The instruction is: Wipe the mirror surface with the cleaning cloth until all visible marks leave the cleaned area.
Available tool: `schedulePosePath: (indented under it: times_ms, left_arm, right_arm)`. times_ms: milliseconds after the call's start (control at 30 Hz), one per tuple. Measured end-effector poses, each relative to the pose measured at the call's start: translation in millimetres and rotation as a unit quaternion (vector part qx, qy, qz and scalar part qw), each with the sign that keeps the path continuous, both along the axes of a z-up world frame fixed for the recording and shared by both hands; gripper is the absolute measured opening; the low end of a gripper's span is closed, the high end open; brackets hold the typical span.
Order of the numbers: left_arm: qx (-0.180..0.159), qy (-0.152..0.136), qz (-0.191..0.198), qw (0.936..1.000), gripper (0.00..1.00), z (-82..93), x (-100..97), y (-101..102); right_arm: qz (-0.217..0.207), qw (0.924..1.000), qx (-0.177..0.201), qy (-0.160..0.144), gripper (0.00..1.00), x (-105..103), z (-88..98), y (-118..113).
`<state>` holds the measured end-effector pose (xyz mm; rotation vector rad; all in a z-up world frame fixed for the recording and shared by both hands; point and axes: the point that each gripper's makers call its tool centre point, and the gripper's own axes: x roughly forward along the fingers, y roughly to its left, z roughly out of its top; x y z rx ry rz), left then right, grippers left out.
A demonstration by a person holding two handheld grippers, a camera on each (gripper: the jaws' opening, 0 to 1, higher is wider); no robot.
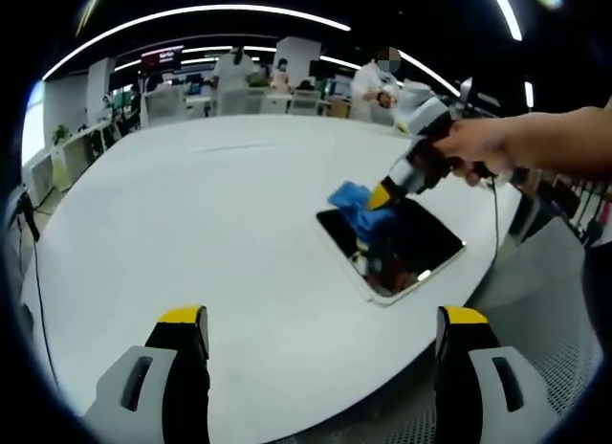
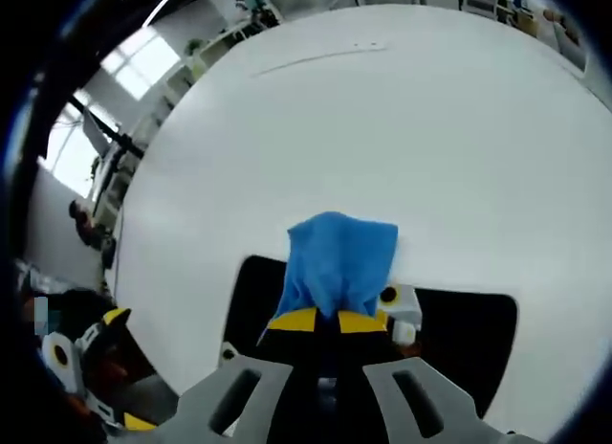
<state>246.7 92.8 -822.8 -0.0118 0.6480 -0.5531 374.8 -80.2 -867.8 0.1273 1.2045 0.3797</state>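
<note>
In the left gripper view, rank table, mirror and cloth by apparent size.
1. White table
2. Mirror
3. Blue cloth, partly bunched under the right hand-held gripper, so its full size is unclear.

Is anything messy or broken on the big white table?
Nothing stands out. The mirror lies flat on the white table with no crack or spill that I can see. The right gripper is shut on the blue cloth, pressing it against the mirror's edge. The left gripper is open above bare table.
</note>
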Motion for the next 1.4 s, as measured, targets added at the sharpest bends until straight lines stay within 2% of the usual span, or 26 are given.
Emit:
schedulePosePath:
  times_ms: [267,1400]
  left_arm:
    - [0.001,-0.001,-0.001,1.0000,0.99,0.8,0.3,-1]
    - [0.004,-0.003,0.003,1.0000,0.99,-0.3,1.5,1]
  right_arm:
    - [-0.009,0.9999,0.000,-0.004,0.00,14,-2.9,0]
    - [0.012,0.9999,0.005,-0.006,0.00,12,-2.8,-1]
